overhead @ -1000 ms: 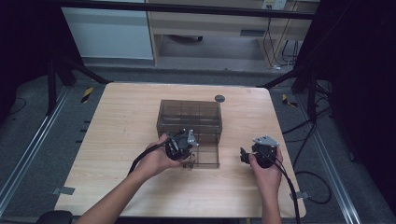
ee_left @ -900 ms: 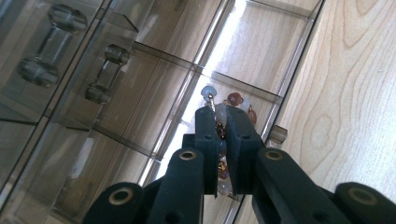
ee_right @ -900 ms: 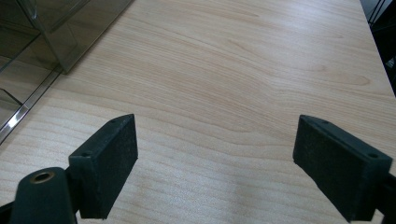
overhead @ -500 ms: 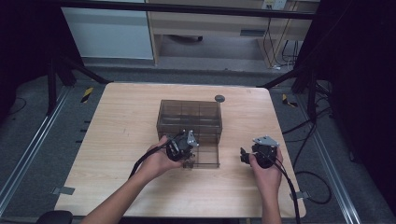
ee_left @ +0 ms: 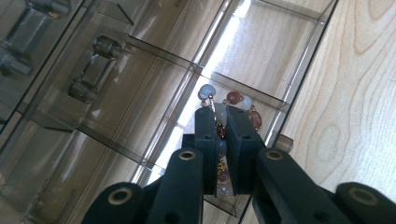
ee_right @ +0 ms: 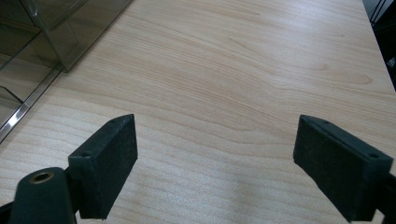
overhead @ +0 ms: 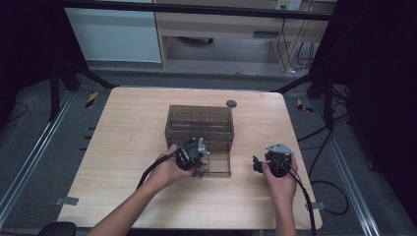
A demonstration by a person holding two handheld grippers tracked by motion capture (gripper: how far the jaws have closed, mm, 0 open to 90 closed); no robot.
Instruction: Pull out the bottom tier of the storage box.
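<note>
The person's left gripper [overhead: 195, 160] has its jaws pinched tight on a beaded bracelet [ee_left: 223, 122], a string of pale, rust and reddish stones with small gold links, and is holding it over the pulled-out drawer [overhead: 216, 164] of a smoky transparent organizer box [overhead: 199, 125] that sits near the middle of the wooden table [overhead: 123, 132]. In the left gripper view the loose end of the bracelet hangs down into the divided compartment nearest the drawer's front wall, close to its small knob [ee_left: 283, 142]; whether the beads already touch the drawer floor I cannot tell. The right gripper [overhead: 260, 164] hovers with jaws spread wide and empty above bare wood just right of the drawer, toward the table's right edge. From here the job looks like dropping the bracelet into that cell, so I would lower the strand until the beads pool inside the dividers, keep it off the partition tops, then open slowly so no loop drapes over a wall. The free gripper could steady the drawer front, as the light plastic may slide.
</note>
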